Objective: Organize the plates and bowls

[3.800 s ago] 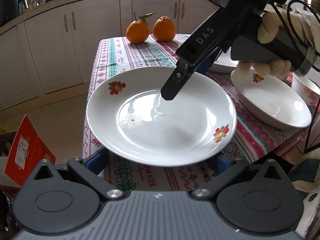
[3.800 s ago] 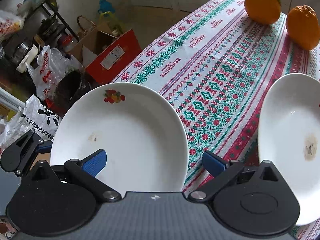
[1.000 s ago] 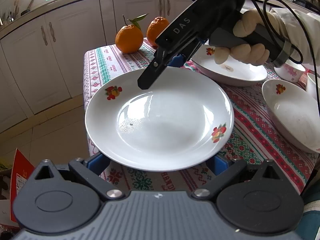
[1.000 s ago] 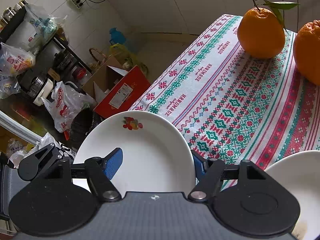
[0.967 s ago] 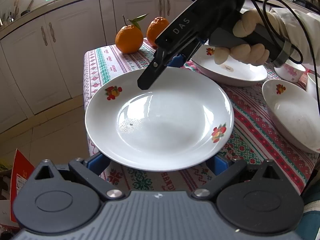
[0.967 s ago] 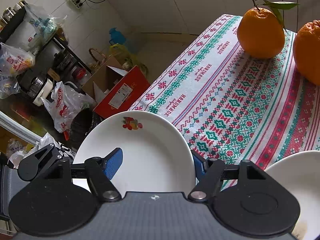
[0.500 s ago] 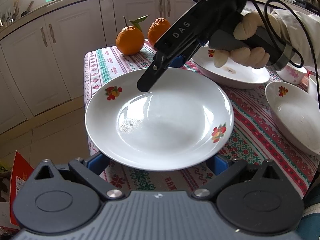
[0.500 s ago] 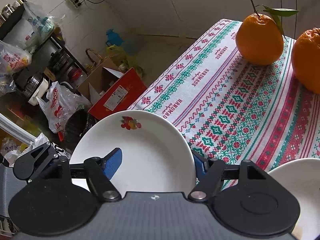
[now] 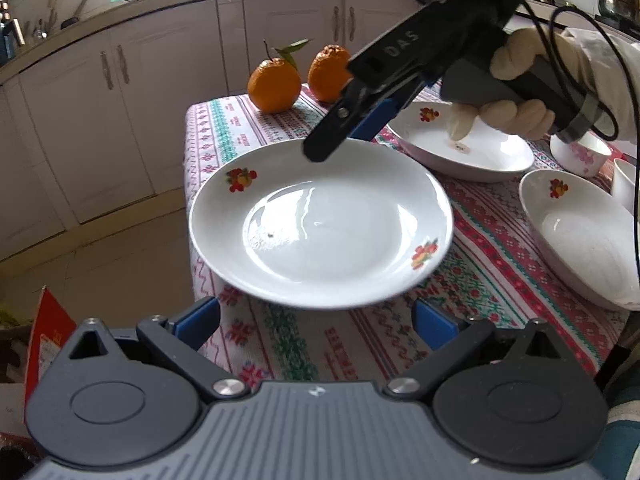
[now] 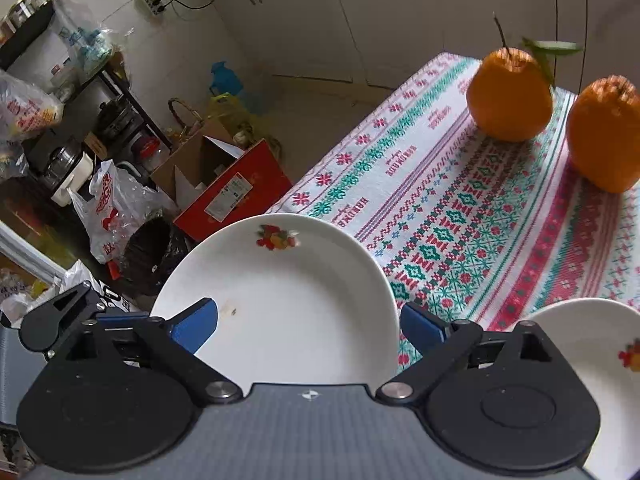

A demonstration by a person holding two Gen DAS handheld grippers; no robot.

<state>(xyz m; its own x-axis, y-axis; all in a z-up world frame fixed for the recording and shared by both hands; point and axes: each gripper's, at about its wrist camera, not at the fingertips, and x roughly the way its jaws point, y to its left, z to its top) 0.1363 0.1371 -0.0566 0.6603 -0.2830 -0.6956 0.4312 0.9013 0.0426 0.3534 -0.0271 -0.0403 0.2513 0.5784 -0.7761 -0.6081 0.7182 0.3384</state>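
Plate [image 9: 320,224] was seen at the near corner of the worktop [image 9: 224,128], its rim overhanging the edge on the floor side. Whether it was resting on the cloth or carried just above it could not be told.

Right tool [image 10: 308,322] was held spread, one blue pad above the plate's inner surface and the other just outside the rim over the cloth; no pinch was visible. In the left wrist view its dark finger was seen over the plate's far rim.

Left tool [image 9: 316,322] was held spread too, both pads [image 9: 198,320] below and in front of the plate's near rim; contact could not be told.

Risks, as judged:
- Plate could be tipped off the worktop edge if pressed on the overhanging side; floor and a red carton [image 10: 232,188] lay below.
- Glazed rim looked slick; a shallow pinch could slip once lifted.
- With both tools near one plate, fingers could be knocked together.
- Tablecloth could be dragged by a sliding plate, disturbing the two oranges [image 9: 274,86] and the second plate [image 9: 492,156] just behind.
- Third plate [image 9: 580,240] and a small bowl [image 9: 580,154] stood to the right, near enough to be clipped on a swing.

Readable text: "DAS" on the right tool's body; "HANDMADE" woven along the tablecloth border. Carton label was too small to read.
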